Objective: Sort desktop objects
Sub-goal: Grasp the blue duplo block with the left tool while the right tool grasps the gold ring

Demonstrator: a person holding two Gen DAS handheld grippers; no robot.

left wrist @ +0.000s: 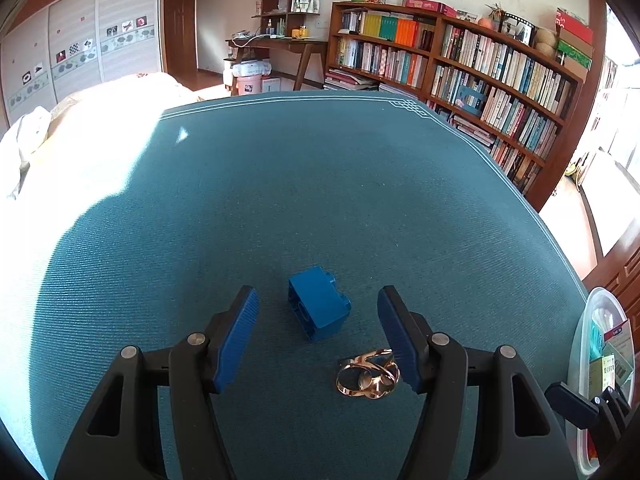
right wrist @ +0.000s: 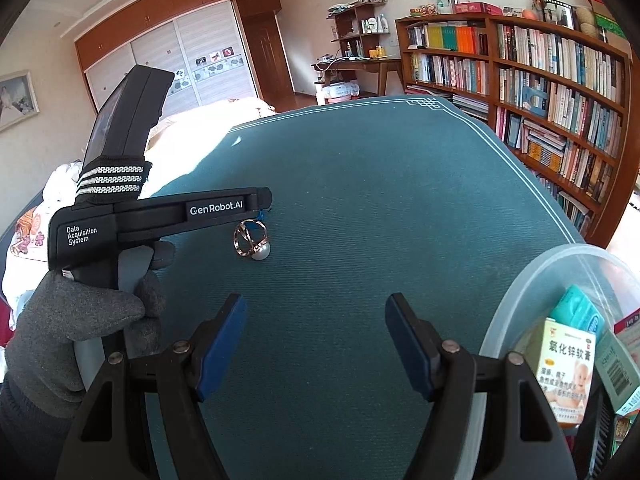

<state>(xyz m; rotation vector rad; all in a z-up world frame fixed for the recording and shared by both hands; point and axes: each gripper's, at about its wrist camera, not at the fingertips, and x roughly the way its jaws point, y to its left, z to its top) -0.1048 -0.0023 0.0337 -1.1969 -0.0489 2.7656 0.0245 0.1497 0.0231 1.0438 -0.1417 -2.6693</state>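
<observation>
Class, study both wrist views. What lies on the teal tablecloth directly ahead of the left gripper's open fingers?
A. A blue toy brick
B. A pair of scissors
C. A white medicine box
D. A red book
A: in the left wrist view the blue toy brick lies on the teal tablecloth just ahead of the left gripper, whose jaws stand open and touch nothing, with the gold ring nearer the camera.

Crowded wooden bookshelf [left wrist: 472,64], small desk [left wrist: 280,46], sliding wardrobe [left wrist: 80,48] (patterned doors), sunlit bed [left wrist: 100,120]
</observation>
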